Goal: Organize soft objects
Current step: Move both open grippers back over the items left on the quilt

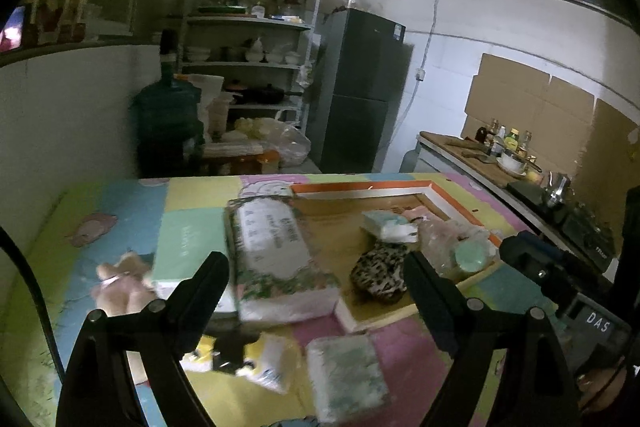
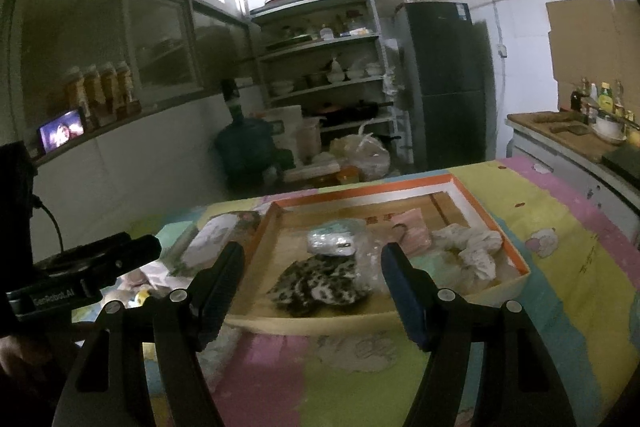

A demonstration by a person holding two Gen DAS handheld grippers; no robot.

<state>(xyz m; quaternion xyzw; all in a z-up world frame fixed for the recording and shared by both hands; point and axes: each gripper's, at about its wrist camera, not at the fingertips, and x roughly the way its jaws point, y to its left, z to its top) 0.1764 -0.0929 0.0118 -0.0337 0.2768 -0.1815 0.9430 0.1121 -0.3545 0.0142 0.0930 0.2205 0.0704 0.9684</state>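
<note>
A shallow cardboard box with an orange rim (image 1: 360,187) (image 2: 360,191) lies on a patchwork mat. In it are a leopard-print cloth (image 1: 380,273) (image 2: 320,281), a small pack (image 1: 390,225) (image 2: 332,241), a pink item (image 2: 412,233), a white crumpled cloth (image 2: 472,247) and a mint round thing (image 1: 474,257). A long tissue pack (image 1: 276,251) leans over the box's left edge. A square tissue pack (image 1: 346,369), a pink plush toy (image 1: 120,285) and a yellow-white packet (image 1: 264,363) lie on the mat. My left gripper (image 1: 316,279) and right gripper (image 2: 312,267) are both open and empty.
The colourful mat (image 1: 192,199) (image 2: 560,267) covers the table. Behind stand a water jug (image 1: 168,115), a shelf with dishes (image 1: 248,63) and a dark fridge (image 1: 360,91). A counter with bottles (image 1: 504,155) runs along the right.
</note>
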